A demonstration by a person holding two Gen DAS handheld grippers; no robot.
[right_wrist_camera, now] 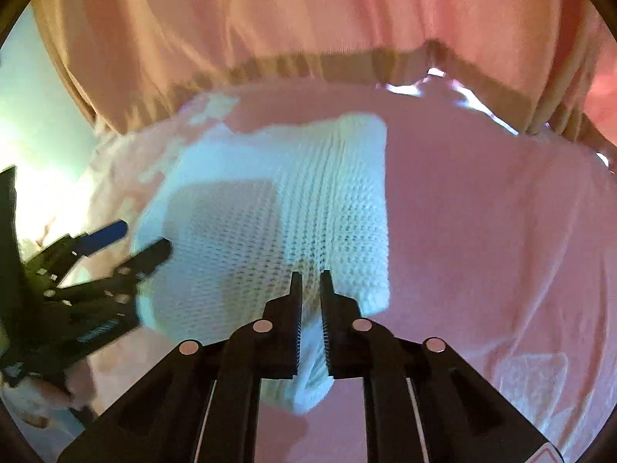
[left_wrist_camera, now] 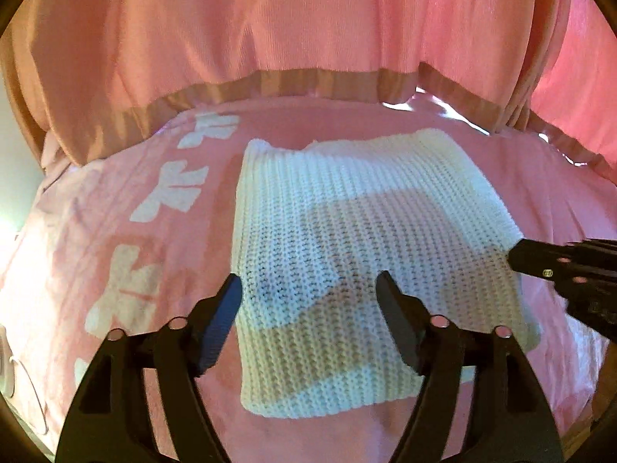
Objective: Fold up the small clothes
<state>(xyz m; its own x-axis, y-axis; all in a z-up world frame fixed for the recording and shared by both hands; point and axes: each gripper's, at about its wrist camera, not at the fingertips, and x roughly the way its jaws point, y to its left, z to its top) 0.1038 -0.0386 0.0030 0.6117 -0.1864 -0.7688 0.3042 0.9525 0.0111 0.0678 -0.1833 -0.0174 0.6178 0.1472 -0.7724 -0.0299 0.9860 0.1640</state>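
A white knitted garment [left_wrist_camera: 358, 254] lies folded into a rough rectangle on a pink cloth; it also shows in the right wrist view [right_wrist_camera: 270, 223]. My left gripper [left_wrist_camera: 310, 285] is open and empty, its fingers spread over the garment's near left part. My right gripper [right_wrist_camera: 311, 281] is shut on the garment's near right edge, with knit fabric bunched between its fingers [right_wrist_camera: 297, 308]. In the left wrist view the right gripper [left_wrist_camera: 518, 256] touches the garment's right edge. The left gripper [right_wrist_camera: 142, 239] shows open at the left of the right wrist view.
The pink cloth [left_wrist_camera: 115, 231] with white printed characters covers the surface. A pink curtain [left_wrist_camera: 270, 31] with a tan hem hangs right behind it. A bright gap [left_wrist_camera: 443, 110] shows under the curtain at the back right.
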